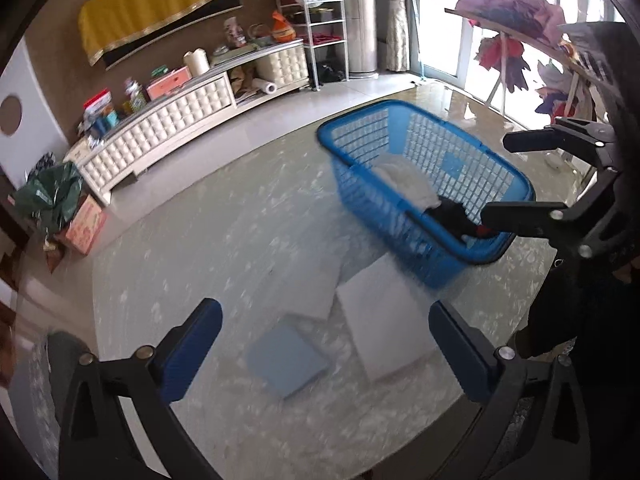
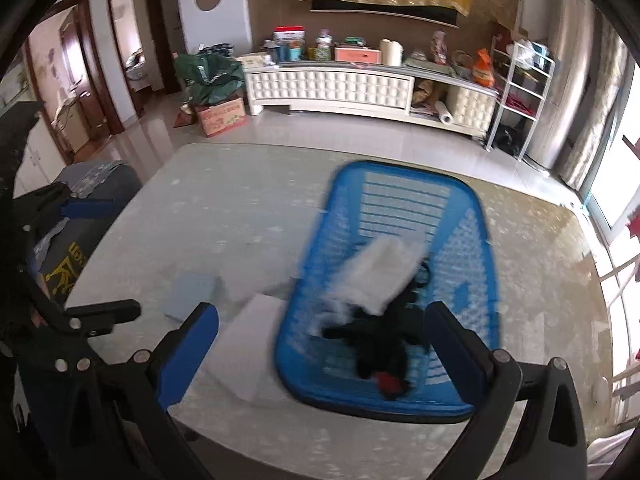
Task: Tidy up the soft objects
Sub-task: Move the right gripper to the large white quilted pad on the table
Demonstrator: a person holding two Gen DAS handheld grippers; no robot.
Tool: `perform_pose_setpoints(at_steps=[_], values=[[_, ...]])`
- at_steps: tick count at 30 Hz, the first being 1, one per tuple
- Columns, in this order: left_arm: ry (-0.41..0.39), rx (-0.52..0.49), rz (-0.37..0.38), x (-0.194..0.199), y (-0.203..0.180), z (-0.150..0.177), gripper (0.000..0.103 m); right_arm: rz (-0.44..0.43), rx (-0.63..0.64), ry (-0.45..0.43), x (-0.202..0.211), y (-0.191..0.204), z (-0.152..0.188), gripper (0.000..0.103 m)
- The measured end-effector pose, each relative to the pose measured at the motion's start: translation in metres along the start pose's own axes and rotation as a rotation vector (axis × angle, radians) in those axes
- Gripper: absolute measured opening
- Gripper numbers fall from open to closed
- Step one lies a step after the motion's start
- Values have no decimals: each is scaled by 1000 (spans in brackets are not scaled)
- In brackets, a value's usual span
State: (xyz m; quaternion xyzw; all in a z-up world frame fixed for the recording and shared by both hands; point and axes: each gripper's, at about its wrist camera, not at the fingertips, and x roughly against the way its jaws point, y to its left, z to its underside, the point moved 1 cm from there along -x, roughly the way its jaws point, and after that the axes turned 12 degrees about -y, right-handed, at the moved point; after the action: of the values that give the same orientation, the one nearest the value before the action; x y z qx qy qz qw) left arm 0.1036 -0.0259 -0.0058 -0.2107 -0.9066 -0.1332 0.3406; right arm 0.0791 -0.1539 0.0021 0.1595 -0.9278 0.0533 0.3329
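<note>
A blue mesh basket [image 1: 360, 118] [image 2: 400, 170] stands on the pale marbled table [image 1: 224, 248]. It holds a white cloth [image 1: 408, 184] [image 2: 372, 276], blurred in the right wrist view, and a black item with a red spot [image 1: 452, 212] [image 2: 380, 348]. Beside the basket lie a folded light-blue cloth [image 1: 288, 360] [image 2: 192, 294] and a folded white cloth [image 1: 384, 320] [image 2: 248, 344]. My left gripper [image 1: 326, 352] [image 2: 120, 258] hangs open above the folded cloths, with nothing between its pads. My right gripper [image 2: 322, 350] [image 1: 496, 178] stands open over the basket's near end, holding nothing.
A white quilted cabinet [image 2: 332, 86] loaded with boxes and jars lines the far wall. A green bag and a cardboard box [image 2: 220, 118] sit on the floor beside it. A white wire shelf [image 2: 520, 92] and a rack of clothes [image 1: 516, 28] stand near the window. A dark seat [image 2: 92, 216] is left of the table.
</note>
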Motion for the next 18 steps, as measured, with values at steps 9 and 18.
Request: perform_pose_setpoints(at_steps=[9,18], values=[[-17,134,-14,23,52,45,103,-43,92,48,-25,66,3,103],[70,206,-49,13,82,89,103,-92,125,146,-66,95,18,103]])
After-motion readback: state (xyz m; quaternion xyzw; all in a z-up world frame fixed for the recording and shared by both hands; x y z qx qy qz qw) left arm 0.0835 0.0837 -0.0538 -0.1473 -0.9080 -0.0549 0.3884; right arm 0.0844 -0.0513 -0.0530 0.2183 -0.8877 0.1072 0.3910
